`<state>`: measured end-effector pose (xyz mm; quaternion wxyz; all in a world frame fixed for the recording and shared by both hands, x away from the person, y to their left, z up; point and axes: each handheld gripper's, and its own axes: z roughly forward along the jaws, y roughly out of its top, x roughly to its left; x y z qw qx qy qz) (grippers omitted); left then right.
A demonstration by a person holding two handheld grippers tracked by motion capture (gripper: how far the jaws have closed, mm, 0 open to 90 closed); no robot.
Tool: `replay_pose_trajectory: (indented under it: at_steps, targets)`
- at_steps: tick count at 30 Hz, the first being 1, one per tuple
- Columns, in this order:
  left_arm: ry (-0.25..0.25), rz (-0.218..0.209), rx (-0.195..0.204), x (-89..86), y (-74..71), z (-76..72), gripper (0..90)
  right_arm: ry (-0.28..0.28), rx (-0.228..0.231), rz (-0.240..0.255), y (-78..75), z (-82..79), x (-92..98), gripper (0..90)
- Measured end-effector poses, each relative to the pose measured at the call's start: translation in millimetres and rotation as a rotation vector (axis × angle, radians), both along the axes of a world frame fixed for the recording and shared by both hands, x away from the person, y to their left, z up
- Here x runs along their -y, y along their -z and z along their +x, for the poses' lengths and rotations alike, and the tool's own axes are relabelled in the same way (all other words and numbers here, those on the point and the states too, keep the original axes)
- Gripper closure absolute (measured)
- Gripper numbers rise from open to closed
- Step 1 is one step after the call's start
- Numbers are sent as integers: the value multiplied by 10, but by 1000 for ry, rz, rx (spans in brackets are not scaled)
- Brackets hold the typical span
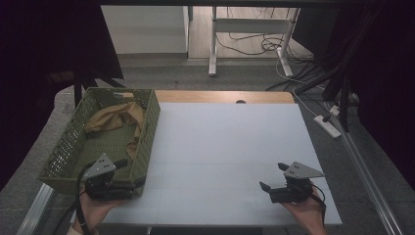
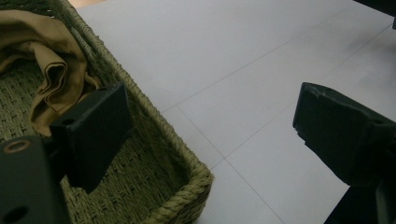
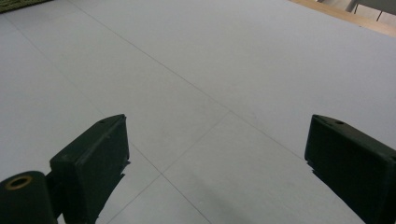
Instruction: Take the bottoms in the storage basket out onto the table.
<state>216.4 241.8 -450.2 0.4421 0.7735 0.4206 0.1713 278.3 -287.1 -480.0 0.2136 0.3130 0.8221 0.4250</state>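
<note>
Basket (image 1: 147, 128) of green woven material sits at the table's (image 1: 230, 147) left edge, with a crumpled tan cloth (image 1: 117, 117) lying in its far half. Your left gripper (image 1: 128, 171) straddles the basket's near right corner, jaws spread wide and gripping nothing: in the left gripper view one jaw hangs inside the basket just beside the cloth (image 2: 46, 70), the other over the white tabletop (image 2: 233, 84), with the rim (image 2: 154, 126) between them. Your right gripper (image 1: 272, 177) is low over the table's near right part, well apart from the basket, its jaws likewise wide apart and empty above the bare surface (image 3: 210, 84).
</note>
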Motion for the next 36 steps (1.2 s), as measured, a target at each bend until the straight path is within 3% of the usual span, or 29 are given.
replay_pose_trajectory:
  at_steps: [8,16,26,36]
  targets:
    - [9,-4,-3,15,3,6,111,-3,-4,-4,15,5,8,63]
    - [12,-38,-9,7,14,-6,111,-11,-7,2,24,21,1,64]
    - [13,-35,-2,33,12,-15,113,-41,1,-1,25,65,-58,64]
    - [19,-30,-1,36,-13,4,118,-29,-5,8,24,39,-26,64]
